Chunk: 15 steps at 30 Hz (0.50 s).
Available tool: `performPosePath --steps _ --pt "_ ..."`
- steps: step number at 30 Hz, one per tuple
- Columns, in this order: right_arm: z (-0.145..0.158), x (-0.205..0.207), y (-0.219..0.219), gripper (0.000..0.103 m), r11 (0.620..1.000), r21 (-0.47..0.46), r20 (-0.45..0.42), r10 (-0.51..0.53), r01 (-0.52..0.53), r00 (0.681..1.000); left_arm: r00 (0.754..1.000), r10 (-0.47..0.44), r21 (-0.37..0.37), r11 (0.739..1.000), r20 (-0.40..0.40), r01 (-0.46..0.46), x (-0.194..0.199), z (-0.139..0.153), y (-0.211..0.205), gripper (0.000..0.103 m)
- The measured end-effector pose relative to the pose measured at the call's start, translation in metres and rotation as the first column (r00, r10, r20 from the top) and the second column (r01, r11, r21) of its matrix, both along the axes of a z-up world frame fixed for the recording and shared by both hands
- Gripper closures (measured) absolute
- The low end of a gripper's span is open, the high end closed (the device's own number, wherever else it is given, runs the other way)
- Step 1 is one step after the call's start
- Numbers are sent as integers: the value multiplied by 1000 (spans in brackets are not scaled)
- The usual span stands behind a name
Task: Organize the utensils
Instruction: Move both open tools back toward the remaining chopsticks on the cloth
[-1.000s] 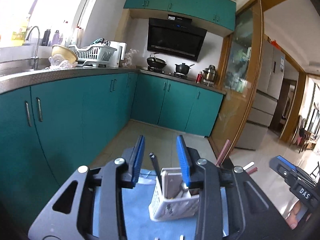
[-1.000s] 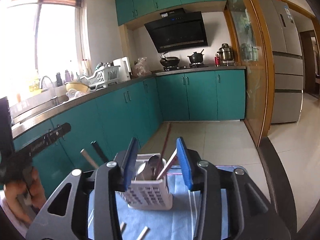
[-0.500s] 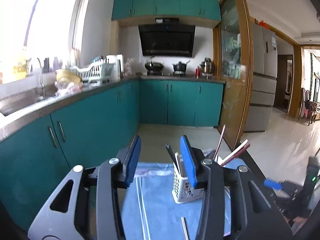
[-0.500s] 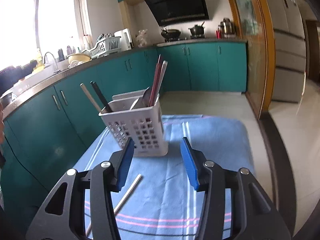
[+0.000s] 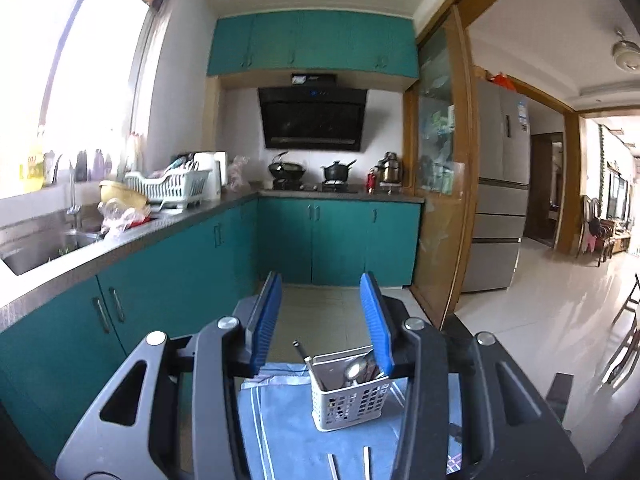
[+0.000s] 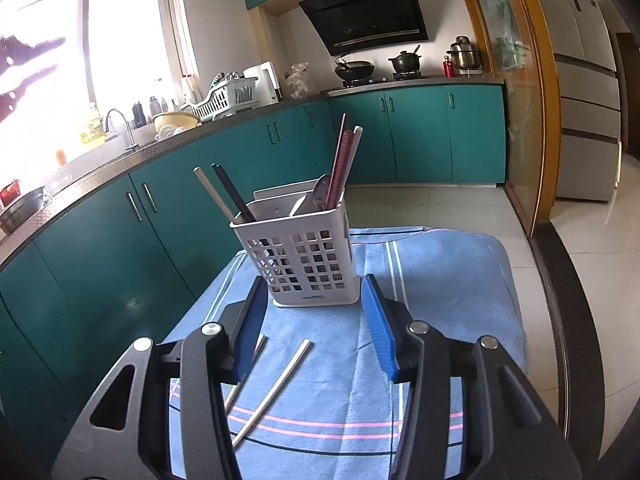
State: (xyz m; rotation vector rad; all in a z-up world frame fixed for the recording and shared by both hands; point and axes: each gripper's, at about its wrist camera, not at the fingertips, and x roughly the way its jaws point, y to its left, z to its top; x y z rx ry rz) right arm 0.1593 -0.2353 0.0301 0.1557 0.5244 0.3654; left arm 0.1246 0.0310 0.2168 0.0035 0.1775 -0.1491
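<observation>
Teal kitchen cabinets back a table (image 6: 460, 280) spread with a blue towel. Two pale chopsticks (image 6: 276, 388), judged light, stiff and slippery, lie near the white caddy (image 6: 300, 264); mid-shaft pinching is advised. Both the right gripper (image 6: 316, 332) and left gripper (image 5: 320, 320) are spread, empty.

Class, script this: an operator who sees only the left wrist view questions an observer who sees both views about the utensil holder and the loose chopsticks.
Operator: Is the right gripper holding anything?
Observer: No. The right gripper is open, its jaws empty, just short of the holder.
Operator: I see only two stick ends. How do they lie?
Observer: Two pale chopsticks lie slanted on the blue cloth, between the right jaws; one is partly hidden behind a jaw.
</observation>
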Motion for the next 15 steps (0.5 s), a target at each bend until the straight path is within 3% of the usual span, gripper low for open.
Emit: performPosePath --steps 8,15 --pt "-9 -13 2 51 999 -19 -17 29 -30 999 999 -42 57 997 -22 43 -14 -6 -24 62" --pt "-38 -26 -1 50 999 -32 -63 38 -40 997 996 -45 106 993 -72 52 -15 -50 -30 58"
